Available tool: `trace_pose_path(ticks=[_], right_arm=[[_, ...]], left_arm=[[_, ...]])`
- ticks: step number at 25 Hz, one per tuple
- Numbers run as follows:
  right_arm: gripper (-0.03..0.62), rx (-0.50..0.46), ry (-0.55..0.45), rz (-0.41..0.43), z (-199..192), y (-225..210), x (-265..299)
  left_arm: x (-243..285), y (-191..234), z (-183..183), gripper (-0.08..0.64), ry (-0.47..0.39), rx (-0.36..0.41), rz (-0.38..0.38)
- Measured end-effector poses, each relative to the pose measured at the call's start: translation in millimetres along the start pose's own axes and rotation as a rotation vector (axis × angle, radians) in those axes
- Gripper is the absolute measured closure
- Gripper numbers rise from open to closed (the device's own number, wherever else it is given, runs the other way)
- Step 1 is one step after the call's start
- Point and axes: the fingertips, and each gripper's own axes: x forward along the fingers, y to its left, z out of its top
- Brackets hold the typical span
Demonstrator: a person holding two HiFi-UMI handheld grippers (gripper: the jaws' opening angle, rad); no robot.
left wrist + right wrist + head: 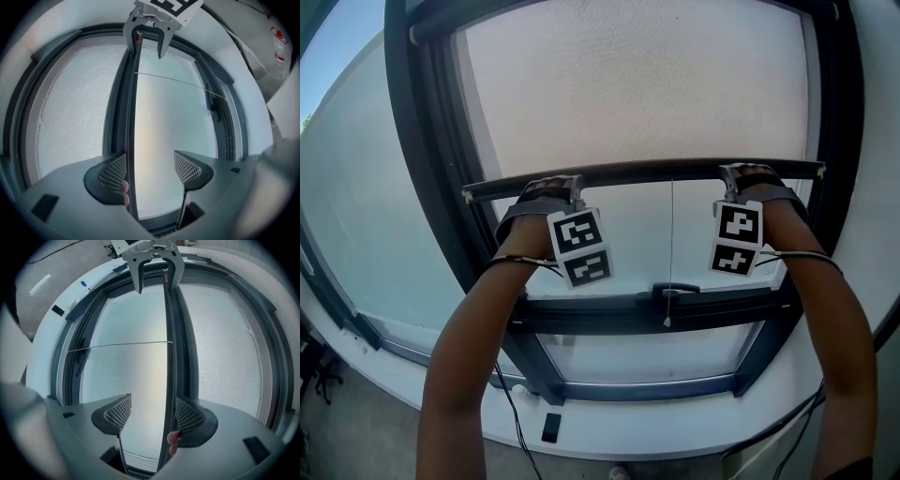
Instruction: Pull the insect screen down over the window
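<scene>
Both grippers sit on the bottom bar [647, 172] of the insect screen [637, 84], the left gripper [551, 187] near its left end and the right gripper [745, 178] near its right. Each gripper's fingers [112, 171] stand well apart, with the bar between them and against the mesh-side finger, unclamped. The bar hangs partway down the window, above the lower frame [656, 305]. A thin cord [671, 253] seems to dangle from its middle.
</scene>
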Motion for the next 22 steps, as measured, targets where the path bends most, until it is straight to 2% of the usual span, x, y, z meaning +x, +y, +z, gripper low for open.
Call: trace_pose_path(ticks=[7, 14, 22], right_arm=[[0.316, 0.033, 0.003, -0.099, 3, 3, 7], [0.316, 0.02, 0.016, -0.027, 5, 40, 12], [0.316, 0.033, 0.02, 0.002, 6, 72, 17]], left_arm=[[8, -2, -2, 0.238, -0.002, 0.013, 0.107], [16, -40, -2, 0.239, -0.006, 0.016, 0.041], [23, -70, 1, 0.238, 0.001, -0.002, 0.03]])
